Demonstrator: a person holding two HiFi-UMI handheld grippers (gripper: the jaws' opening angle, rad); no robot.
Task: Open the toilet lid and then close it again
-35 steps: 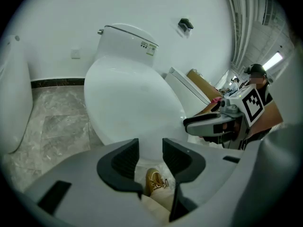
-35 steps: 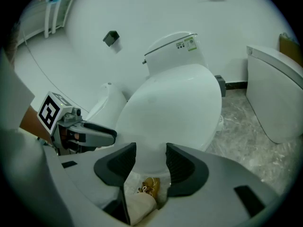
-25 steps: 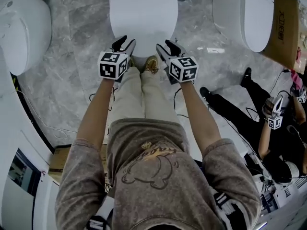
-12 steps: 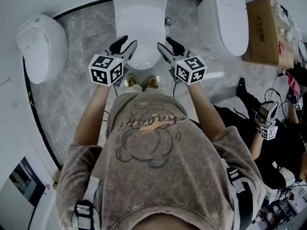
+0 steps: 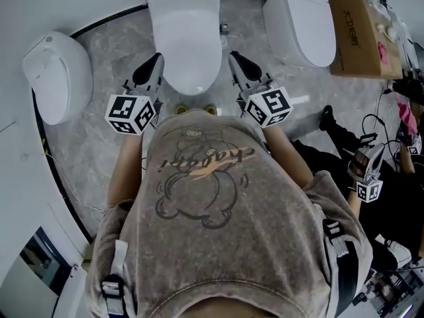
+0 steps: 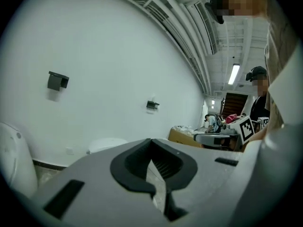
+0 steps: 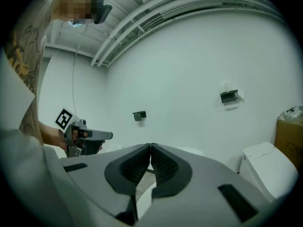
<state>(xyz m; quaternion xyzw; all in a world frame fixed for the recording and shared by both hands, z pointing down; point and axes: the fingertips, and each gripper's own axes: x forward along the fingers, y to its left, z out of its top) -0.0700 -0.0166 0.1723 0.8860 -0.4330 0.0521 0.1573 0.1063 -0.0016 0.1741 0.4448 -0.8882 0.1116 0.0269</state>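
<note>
The white toilet (image 5: 189, 45) stands in the middle of the head view with its lid down. My left gripper (image 5: 153, 61) hovers beside the bowl's left side and my right gripper (image 5: 234, 58) beside its right side, both well above the floor and touching nothing. Their jaws have just been closing with nothing between them. In the left gripper view the left gripper (image 6: 151, 142) is shut and empty, aimed at the white wall. The right gripper (image 7: 150, 146) is likewise shut and empty in the right gripper view.
A second toilet (image 5: 56, 78) stands at the left and a third (image 5: 301, 22) at the right, next to a cardboard box (image 5: 361, 28). Another person (image 5: 371, 184) sits on the grey floor at the right holding grippers. Cables lie near that person.
Both grippers have risen from the front of the lid to either side of the bowl. Their jaws, forked before, are now together. The head view has pulled back and shows more of the room.
</note>
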